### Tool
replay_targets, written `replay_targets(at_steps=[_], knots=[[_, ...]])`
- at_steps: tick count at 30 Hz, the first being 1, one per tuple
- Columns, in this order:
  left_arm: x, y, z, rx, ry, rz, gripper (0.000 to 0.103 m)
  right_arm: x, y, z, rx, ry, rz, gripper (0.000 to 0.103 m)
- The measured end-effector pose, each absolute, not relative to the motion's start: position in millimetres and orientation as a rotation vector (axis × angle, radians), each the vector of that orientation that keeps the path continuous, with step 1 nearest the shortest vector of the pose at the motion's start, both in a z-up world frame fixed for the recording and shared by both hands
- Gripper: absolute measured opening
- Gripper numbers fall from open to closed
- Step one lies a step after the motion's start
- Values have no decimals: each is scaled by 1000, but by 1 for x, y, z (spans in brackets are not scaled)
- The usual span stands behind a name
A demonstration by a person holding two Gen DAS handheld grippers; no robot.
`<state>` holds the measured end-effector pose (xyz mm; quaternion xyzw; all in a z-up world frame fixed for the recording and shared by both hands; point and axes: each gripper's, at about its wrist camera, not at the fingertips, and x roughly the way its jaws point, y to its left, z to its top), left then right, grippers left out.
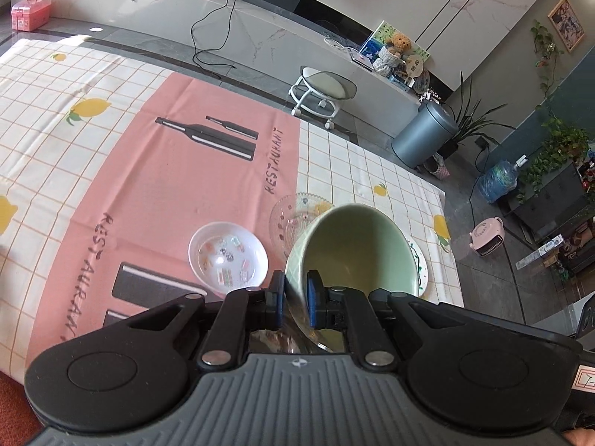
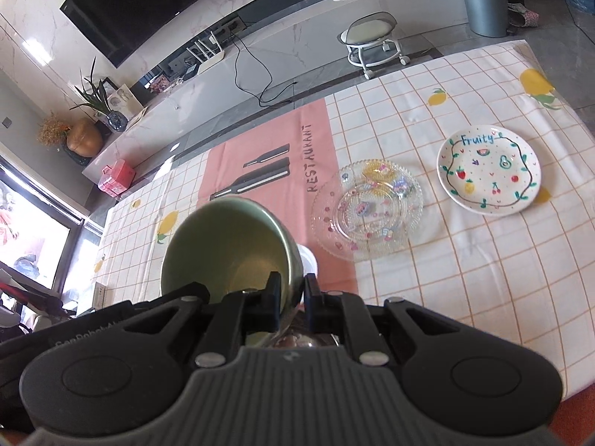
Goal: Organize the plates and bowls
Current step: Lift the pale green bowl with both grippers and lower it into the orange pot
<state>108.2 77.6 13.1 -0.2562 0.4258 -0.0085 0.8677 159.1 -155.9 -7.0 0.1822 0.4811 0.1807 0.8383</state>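
A pale green bowl (image 1: 357,249) hangs tilted above the table with its opening toward the camera. My left gripper (image 1: 296,290) is shut on the left part of its rim. In the right wrist view a green bowl (image 2: 223,245), apparently the same one, has its right rim pinched by my shut right gripper (image 2: 292,291). On the cloth lie a small white bowl with stickers (image 1: 227,255), a clear glass plate (image 2: 366,210) and a white "Fruity" plate (image 2: 489,169). The green bowl hides most of the white bowl in the right wrist view.
The table carries a checked lemon cloth (image 2: 465,297) with a pink "Restaurant" panel (image 1: 178,186). Beyond its far edge stand a white wheeled stool (image 1: 321,91) and a grey bin (image 1: 424,133). A second black gripper body (image 2: 74,338) shows at the lower left.
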Motion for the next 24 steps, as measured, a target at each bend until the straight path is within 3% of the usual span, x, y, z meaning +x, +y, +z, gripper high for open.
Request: replay_targets(at_steps=[13, 24], knots=[[80, 83, -31, -584, 1000, -18, 14, 127, -160, -43, 386, 1125, 368, 10], [74, 80, -43, -443, 1057, -26, 15, 127, -136, -60, 276, 1168, 398, 8]])
